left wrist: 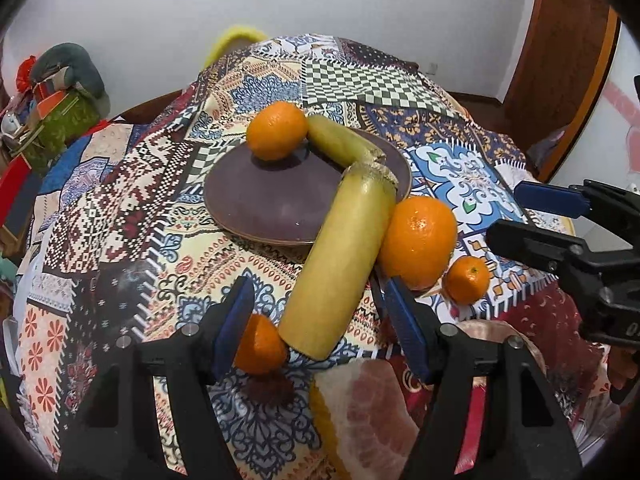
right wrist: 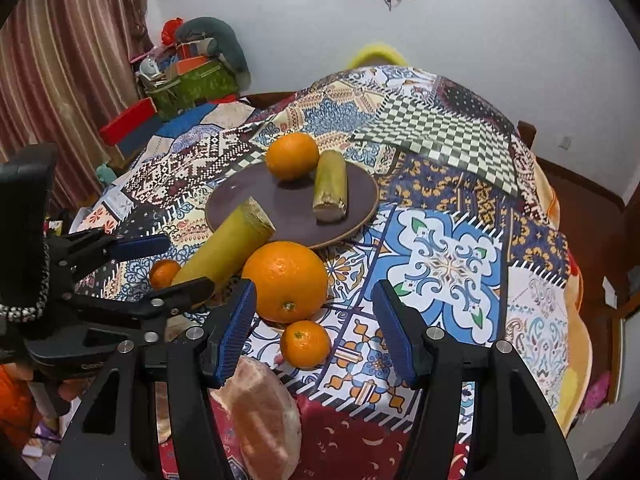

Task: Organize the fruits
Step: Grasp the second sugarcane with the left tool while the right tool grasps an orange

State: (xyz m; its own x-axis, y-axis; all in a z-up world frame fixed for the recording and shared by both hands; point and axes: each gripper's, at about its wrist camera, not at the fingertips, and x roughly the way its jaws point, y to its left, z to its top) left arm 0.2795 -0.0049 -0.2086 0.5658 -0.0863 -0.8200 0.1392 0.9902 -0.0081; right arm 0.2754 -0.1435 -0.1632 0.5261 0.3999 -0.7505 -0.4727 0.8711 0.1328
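Observation:
A dark purple plate holds an orange and a short sugarcane piece. A longer sugarcane piece leans on the plate's near rim. Beside it lie a big orange, a small mandarin and another mandarin. My left gripper is open, its jaws standing around the long sugarcane's near end. My right gripper is open, around the small mandarin.
A peeled pomelo chunk lies at the table's near edge. The table has a patchwork cloth. Boxes and clutter stand at the far left. A yellow chair back is behind the table.

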